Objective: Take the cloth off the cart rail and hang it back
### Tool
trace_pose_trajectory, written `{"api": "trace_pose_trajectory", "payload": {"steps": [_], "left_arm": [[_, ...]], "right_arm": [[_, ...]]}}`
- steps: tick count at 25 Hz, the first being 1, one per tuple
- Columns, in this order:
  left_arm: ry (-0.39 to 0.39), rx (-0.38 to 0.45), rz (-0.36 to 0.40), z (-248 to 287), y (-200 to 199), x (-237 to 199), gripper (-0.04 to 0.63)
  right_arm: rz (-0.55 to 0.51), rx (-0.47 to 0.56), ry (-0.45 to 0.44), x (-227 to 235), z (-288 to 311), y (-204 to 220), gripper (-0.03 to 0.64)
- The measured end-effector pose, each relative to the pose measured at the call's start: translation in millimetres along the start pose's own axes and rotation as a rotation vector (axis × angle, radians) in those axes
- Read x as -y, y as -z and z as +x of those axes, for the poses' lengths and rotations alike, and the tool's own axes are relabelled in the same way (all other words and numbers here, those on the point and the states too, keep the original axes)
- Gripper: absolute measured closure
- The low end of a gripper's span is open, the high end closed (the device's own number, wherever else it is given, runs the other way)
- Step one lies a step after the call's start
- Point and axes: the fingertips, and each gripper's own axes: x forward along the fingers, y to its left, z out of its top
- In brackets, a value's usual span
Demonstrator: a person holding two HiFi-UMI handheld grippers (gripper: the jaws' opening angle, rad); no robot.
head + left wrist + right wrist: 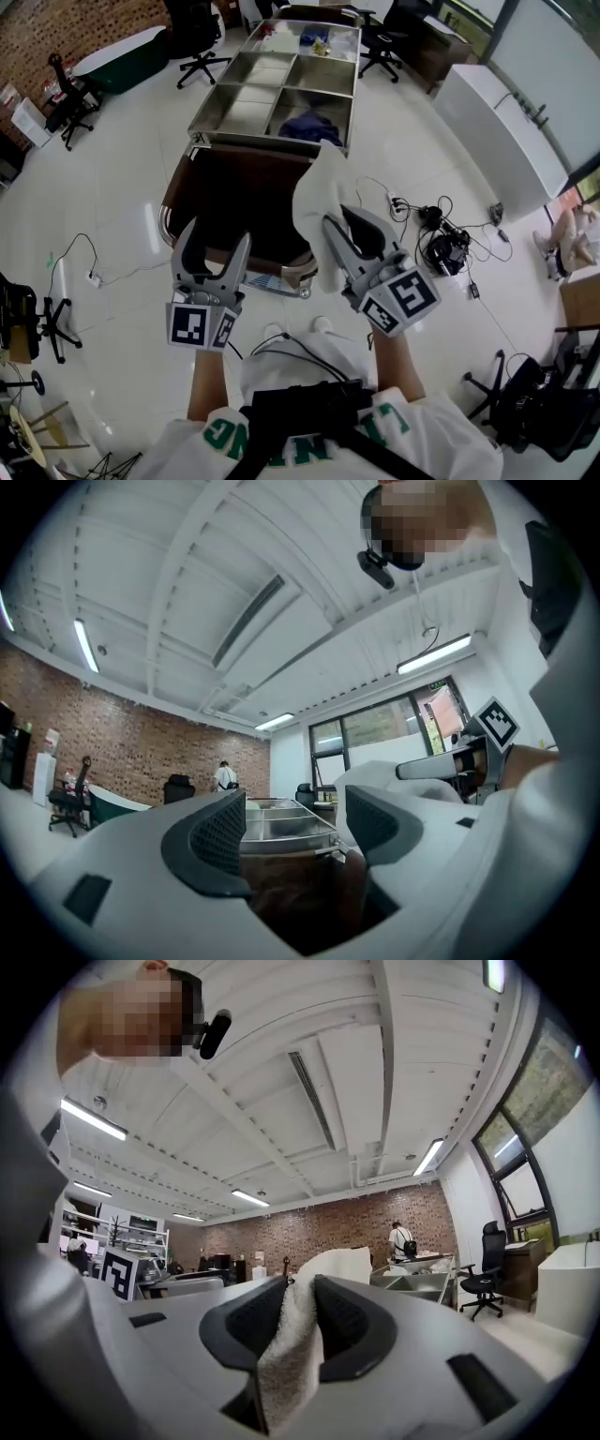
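Observation:
A white cloth (319, 192) stands up from my right gripper (339, 223), whose jaws are shut on it; in the right gripper view the cloth (298, 1335) is pinched between the two dark pads. It is held above the near end of the steel cart (272, 103), over the brown bag (239, 192) hanging from the cart rail (173, 187). My left gripper (214, 251) is open and empty, to the left of the cloth. In the left gripper view the open left gripper (292, 829) frames the cart's trays (281, 822).
Office chairs (199, 37) stand beyond the cart and at the left (70, 98). Cables and a power strip (441, 234) lie on the floor to the right. A white cabinet (502, 131) stands at the right. A person (403, 1241) stands far off by the brick wall.

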Motion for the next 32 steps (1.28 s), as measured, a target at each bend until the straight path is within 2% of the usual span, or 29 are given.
{"api": "trace_pose_trajectory", "payload": {"steps": [3,7,12,17,21,25,28,32], "left_arm": [[-0.028,0.002,-0.017,-4.1,0.9,-6.4,0.275],[-0.085,0.006,0.028,-12.0,0.1,-17.3,0.276],[-0.151,0.008,0.0,-27.4,2.2,-38.4,0.276],[-0.268,-0.004,0.016,-58.8,2.7,-70.0,0.276],[-0.392,-0.01,0.027,-99.9,-1.5,-100.3,0.278],[-0.508,-0.015,0.035,-138.9,-6.7,-127.2,0.277],[-0.567,-0.016,0.044,-160.6,-9.1,-138.6,0.277],[-0.615,-0.022,0.051,-182.7,-8.9,-145.3,0.278]], "right_arm": [[0.006,-0.014,-0.017,-2.7,4.5,7.3,0.502],[0.015,-0.026,-0.051,-8.0,14.2,15.2,0.502],[0.044,-0.064,-0.14,-19.8,49.9,31.0,0.502],[0.026,-0.105,-0.295,-50.4,126.9,51.1,0.502],[-0.025,-0.081,-0.43,-95.9,199.2,47.2,0.502],[-0.04,-0.072,-0.523,-138.2,278.2,51.4,0.502],[-0.045,-0.128,-0.546,-160.8,332.2,80.1,0.5],[-0.076,-0.286,-0.527,-175.5,374.9,150.5,0.5]]}}
